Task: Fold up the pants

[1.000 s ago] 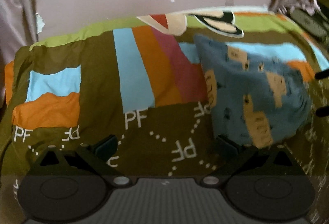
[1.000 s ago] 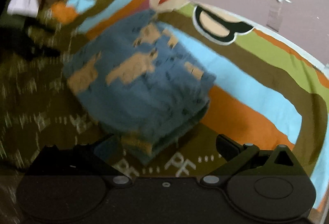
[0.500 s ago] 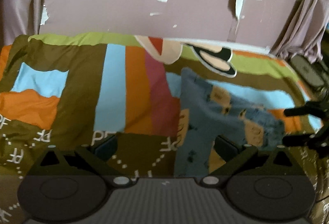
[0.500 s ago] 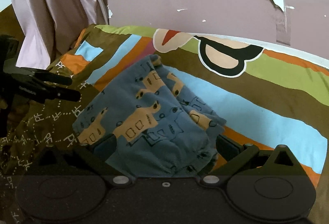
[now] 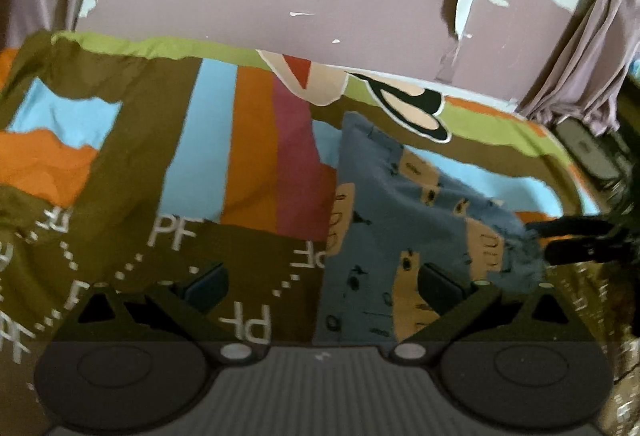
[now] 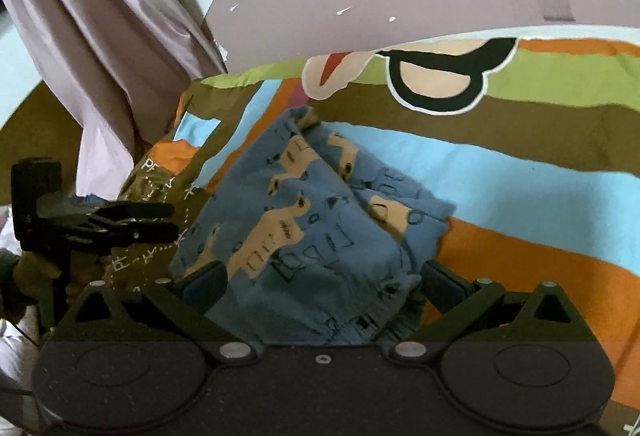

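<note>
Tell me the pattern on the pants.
Blue pants printed with tan animal shapes and small dark outlines; clearest in the right wrist view.

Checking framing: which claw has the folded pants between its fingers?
The right claw: the blue pants lie between its open fingers. The left claw frames mostly bedsheet.

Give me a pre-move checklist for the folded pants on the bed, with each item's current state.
1. Pants folded into a compact stack: ok.
2. Pants lying on the bedspread, clear of its edge: ok.
3. Left gripper open, holding nothing: ok.
4. Right gripper open, its fingers either side of the pants' near edge: ok.
5. Layers aligned at the near edge: not ok, lower layers stick out.
6. Underside lying flat: cannot tell.
</note>
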